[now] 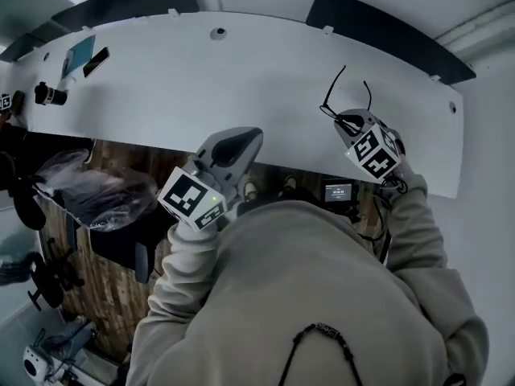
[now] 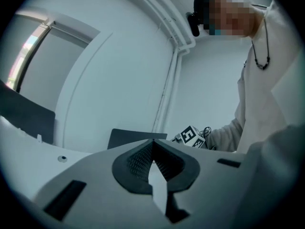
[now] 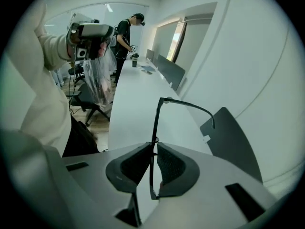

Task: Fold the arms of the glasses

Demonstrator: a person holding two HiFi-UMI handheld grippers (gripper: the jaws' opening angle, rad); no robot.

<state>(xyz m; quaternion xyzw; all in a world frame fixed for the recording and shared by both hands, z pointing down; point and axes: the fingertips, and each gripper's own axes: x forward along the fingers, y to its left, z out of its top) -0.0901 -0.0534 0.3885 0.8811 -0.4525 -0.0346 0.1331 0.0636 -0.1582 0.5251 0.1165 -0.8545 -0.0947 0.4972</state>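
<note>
Can make out only two thin arms of the black thin-framed glasses [image 1: 342,119] above the right gripper [image 1: 352,125] from the head view; front and lenses hidden behind its grey body. In the right gripper view, seen edge-on [image 3: 155,128], partly covered by the pads [image 3: 171,163], with just one arm in sight. Cannot name the small dark object [image 1: 50,95] at the far end of the long white table [image 1: 201,95], cut off there by the picture's left edge. Cannot tell any detail of the distant standing person [image 3: 126,32].
</note>
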